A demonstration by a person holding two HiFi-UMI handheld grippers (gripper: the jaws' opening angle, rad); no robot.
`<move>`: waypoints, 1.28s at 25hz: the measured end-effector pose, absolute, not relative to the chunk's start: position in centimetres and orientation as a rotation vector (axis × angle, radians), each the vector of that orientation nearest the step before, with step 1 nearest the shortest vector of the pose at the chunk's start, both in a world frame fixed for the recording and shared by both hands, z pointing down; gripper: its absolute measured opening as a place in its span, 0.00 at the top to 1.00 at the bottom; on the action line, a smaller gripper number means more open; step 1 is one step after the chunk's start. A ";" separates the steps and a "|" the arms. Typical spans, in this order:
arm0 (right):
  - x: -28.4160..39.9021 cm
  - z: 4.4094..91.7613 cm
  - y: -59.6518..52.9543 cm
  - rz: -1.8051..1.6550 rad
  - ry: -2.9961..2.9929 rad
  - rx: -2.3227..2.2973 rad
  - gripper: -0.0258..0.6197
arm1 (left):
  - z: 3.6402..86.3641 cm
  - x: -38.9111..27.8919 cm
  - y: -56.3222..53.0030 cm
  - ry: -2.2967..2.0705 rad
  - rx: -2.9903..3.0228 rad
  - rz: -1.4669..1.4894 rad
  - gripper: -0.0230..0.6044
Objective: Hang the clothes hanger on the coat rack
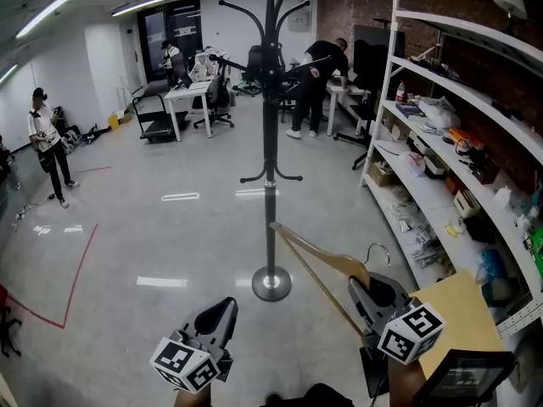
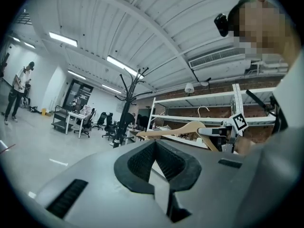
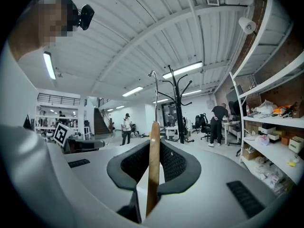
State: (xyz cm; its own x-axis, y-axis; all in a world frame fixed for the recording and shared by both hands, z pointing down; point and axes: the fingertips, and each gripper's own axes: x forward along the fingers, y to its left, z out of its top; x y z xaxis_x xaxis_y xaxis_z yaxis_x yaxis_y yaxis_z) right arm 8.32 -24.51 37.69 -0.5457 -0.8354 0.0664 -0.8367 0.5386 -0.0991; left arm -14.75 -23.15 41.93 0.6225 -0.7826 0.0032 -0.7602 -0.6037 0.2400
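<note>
The black coat rack stands on a round base in the middle of the floor, straight ahead, its top hooks bare. My right gripper is shut on the shoulder of a wooden clothes hanger, whose metal hook points up and whose long arm reaches left toward the pole. In the right gripper view the hanger stands edge-on between the jaws, with the rack beyond. My left gripper is low on the left, shut with nothing in it; its view shows the hanger off to the right.
White shelving packed with boxes and parts runs along the right wall. A brown board and a dark screen lie by my right hand. Desks, chairs and a cart stand at the back with several people. Red tape marks the floor at left.
</note>
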 end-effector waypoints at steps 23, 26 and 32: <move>6.5 33.3 -49.6 0.079 -2.995 0.902 0.87 | 37.9 -9.8 -45.8 -1.466 2.652 -0.160 0.96; 4.4 32.4 -52.0 0.032 -3.009 0.762 0.87 | 37.4 -10.5 -47.6 -1.487 2.651 -0.159 0.96; -0.2 31.1 -56.8 -0.001 -3.035 0.567 0.87 | 36.3 -12.0 -52.6 -1.459 2.699 -0.187 0.96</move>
State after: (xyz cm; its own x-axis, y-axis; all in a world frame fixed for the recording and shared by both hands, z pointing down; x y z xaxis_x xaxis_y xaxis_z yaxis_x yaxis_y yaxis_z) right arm -0.24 -56.82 31.05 -0.9311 -0.3609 0.0532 -0.3608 0.9326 0.0106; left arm -11.95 -52.60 36.35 0.5425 -0.8368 -0.0747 -0.8285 -0.5476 0.1171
